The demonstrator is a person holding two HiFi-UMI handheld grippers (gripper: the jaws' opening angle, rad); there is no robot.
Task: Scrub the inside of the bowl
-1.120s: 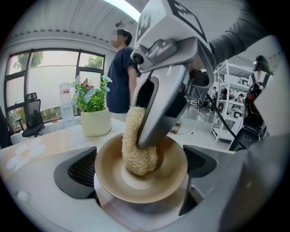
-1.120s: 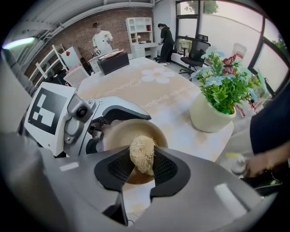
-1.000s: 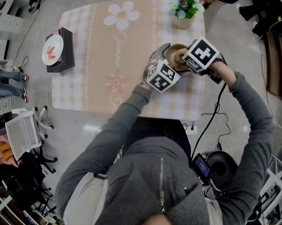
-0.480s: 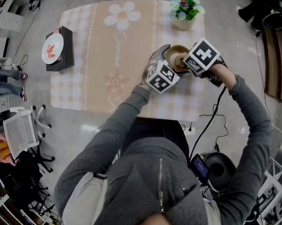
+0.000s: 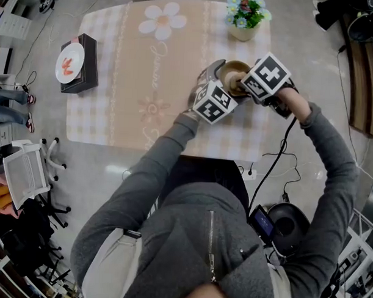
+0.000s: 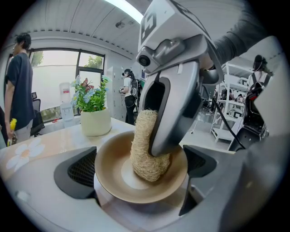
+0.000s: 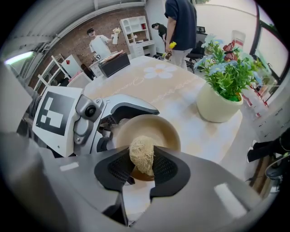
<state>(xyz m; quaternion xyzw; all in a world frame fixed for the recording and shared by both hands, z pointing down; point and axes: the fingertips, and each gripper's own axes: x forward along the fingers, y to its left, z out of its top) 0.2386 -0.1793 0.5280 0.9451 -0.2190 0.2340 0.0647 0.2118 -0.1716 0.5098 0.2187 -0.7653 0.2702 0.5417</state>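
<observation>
Bowl (image 5: 233,69) sits on counter (image 5: 140,82) nr far right corner, just on near side of flower pot (image 5: 242,28). L gripper (image 6: 140,170) jaws wide, one each side of bowl, gripping its rim. R gripper (image 7: 142,170) jaws narrow, pinching straw-coloured scrubber (image 7: 142,155); scrubber's lower end presses on bowl's inside bottom. Plate (image 5: 70,64) rests on black box (image 5: 85,81) at counter's left edge.

A counter (image 5: 146,83) draped in peach floral cloth stands on glossy grey floor (image 5: 306,45). Large windows (image 6: 59,77), a ceiling light strip (image 6: 124,11), and white shelves (image 7: 136,27) against a seemingly brick wall (image 7: 106,22).
</observation>
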